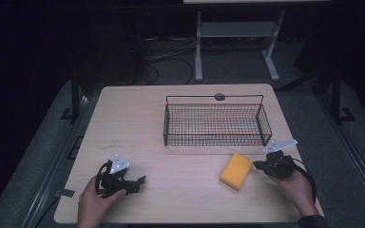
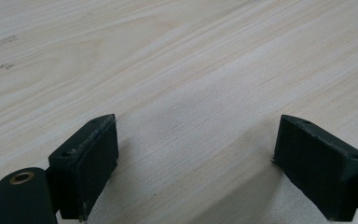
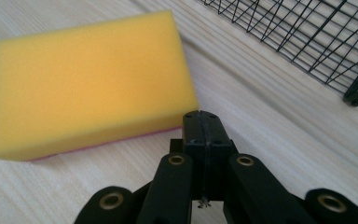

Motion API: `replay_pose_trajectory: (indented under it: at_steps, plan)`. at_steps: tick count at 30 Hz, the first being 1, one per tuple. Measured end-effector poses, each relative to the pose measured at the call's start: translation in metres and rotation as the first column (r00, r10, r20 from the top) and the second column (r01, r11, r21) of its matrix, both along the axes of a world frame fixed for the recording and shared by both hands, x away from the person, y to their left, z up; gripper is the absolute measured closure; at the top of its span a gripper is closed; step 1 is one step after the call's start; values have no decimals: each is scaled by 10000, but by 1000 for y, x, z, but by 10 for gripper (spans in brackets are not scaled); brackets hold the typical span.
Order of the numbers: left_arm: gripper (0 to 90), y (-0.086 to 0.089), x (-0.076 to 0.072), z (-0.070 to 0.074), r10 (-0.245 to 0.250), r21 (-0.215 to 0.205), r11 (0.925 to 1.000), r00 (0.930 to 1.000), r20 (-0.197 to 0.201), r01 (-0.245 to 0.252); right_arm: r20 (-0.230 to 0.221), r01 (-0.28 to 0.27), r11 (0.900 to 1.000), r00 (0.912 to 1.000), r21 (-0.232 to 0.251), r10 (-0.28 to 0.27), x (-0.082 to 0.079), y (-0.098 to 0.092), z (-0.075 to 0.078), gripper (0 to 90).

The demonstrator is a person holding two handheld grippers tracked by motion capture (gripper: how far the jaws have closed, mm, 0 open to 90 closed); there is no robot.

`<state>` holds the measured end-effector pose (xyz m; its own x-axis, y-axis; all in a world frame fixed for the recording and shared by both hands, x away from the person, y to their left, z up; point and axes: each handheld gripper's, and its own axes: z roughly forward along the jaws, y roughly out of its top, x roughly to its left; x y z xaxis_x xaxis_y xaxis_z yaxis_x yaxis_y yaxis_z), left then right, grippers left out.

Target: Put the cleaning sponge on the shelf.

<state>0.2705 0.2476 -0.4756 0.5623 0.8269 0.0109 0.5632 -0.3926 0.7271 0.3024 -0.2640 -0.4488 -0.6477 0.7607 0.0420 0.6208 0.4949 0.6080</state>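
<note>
One yellow sponge (image 1: 236, 171), one black wire basket (image 1: 217, 124), two grippers — all on one pale wooden table (image 1: 138, 114). The sponge lies flat at about 5 o'clock from the basket, near its front right corner but apart from it. The right gripper (image 1: 258, 166) sits at the sponge's 3 o'clock, its jaws pressed together on nothing, tips just beside the sponge's edge. The left gripper (image 1: 140, 182), well off at 9 o'clock, has its jaws spread wide over bare wood — empty.
</note>
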Motion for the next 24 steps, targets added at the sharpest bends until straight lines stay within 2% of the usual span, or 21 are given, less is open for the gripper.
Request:
replay_pose_trajectory:
  at_steps: [24]
  plan:
    - [127,0,0,0,1,12,10000,10000,-22,-1,39,-407,9991,9992,-155,408,22,21,4,899]
